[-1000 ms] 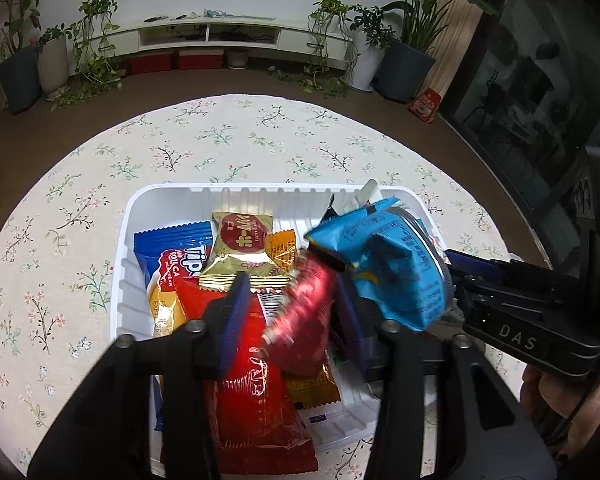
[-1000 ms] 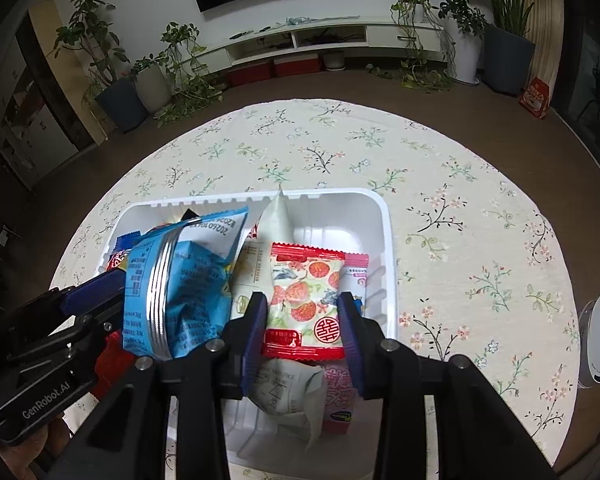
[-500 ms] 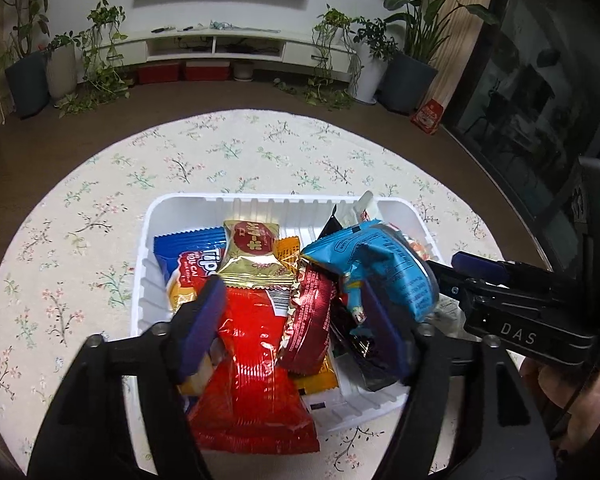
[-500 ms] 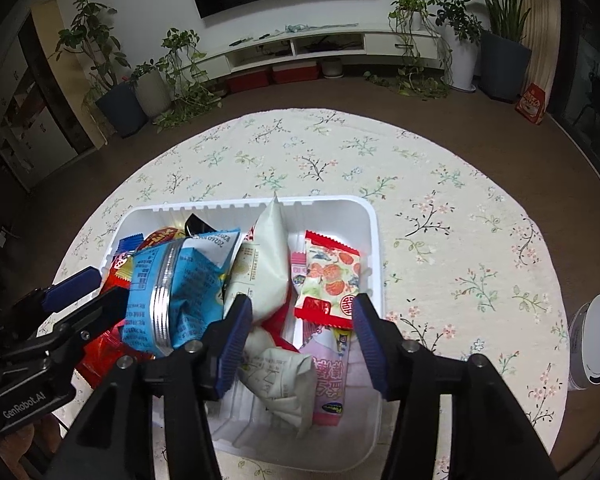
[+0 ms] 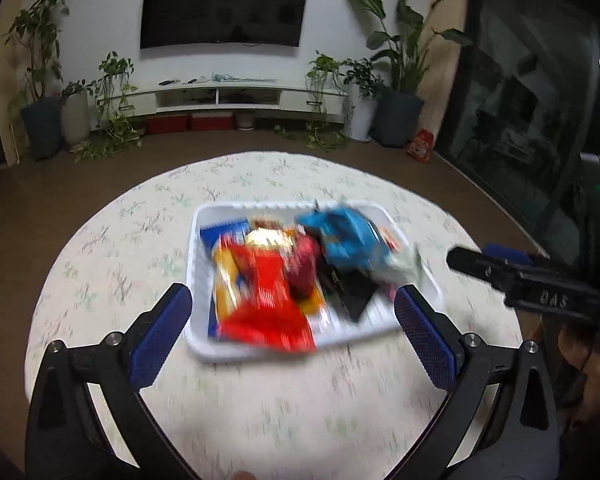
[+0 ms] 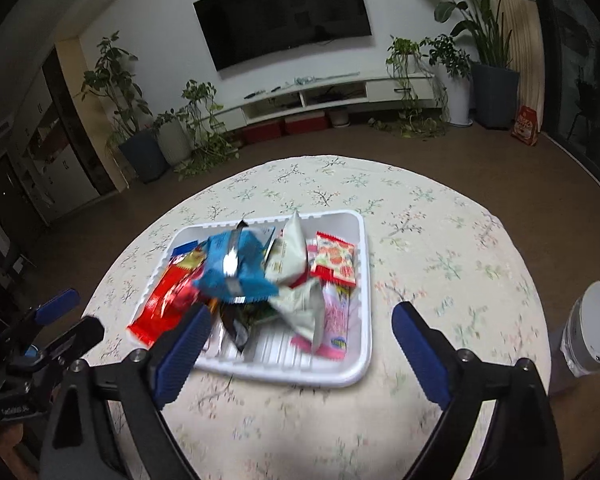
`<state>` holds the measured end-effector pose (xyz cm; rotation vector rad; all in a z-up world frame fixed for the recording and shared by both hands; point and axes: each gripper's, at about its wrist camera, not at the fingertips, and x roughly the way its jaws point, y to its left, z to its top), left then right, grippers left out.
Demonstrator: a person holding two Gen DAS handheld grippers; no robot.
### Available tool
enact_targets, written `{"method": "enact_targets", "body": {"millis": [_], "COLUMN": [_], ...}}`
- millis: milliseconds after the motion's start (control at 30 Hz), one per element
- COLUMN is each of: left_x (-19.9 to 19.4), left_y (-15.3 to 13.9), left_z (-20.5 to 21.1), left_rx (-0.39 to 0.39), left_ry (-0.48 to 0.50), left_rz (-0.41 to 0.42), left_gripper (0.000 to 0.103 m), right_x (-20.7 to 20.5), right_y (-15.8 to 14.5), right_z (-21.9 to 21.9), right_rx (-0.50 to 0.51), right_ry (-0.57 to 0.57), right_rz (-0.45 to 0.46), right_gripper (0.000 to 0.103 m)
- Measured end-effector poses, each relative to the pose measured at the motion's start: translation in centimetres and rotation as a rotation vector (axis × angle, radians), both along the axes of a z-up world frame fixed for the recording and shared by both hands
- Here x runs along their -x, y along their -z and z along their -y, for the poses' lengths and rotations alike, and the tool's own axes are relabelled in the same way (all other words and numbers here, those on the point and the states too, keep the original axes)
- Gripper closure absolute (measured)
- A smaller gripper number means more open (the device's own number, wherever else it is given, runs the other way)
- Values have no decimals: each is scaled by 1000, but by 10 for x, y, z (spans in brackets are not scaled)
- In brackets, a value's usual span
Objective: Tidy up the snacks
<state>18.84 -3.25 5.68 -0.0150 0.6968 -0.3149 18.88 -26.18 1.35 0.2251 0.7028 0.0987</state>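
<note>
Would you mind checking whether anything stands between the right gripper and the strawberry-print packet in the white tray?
Nothing visible does. The right gripper, its jaws opening and empty, hangs over the near rim of the white tray. The strawberry-print packet lies uncovered by the tray's right wall. The crumpled white packets sit just to its left, not across the way.

The snacks (image 5: 284, 276) between the left claw's fingers look smeared, so their words cannot be read. The white tub (image 6: 592, 330) right of the right claw is cut off.
</note>
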Motion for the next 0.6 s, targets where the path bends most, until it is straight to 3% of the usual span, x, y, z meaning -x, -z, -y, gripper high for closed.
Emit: {"method": "enact_targets", "body": {"millis": [133,233,400,600], "left_x": [65,95,123,154], "left_y": [7,14,20,5], "left_z": [7,1,-15,-10], "left_rx": [-141,-173,-48,-48], "left_ry": [-85,-224,-244,-242], "left_rz": [31,14,-69,-24], "left_gripper": [0,0,0,1], "right_x": [48,77,118,146], "right_y": [1,1,10,20], "right_z": [-8,-16,-33,-28], "right_rx": [22,37,117,109], "right_ry": [29,44,75,107], "right_rz": [63,103,135,117], "right_gripper": [7,7,7,7]}}
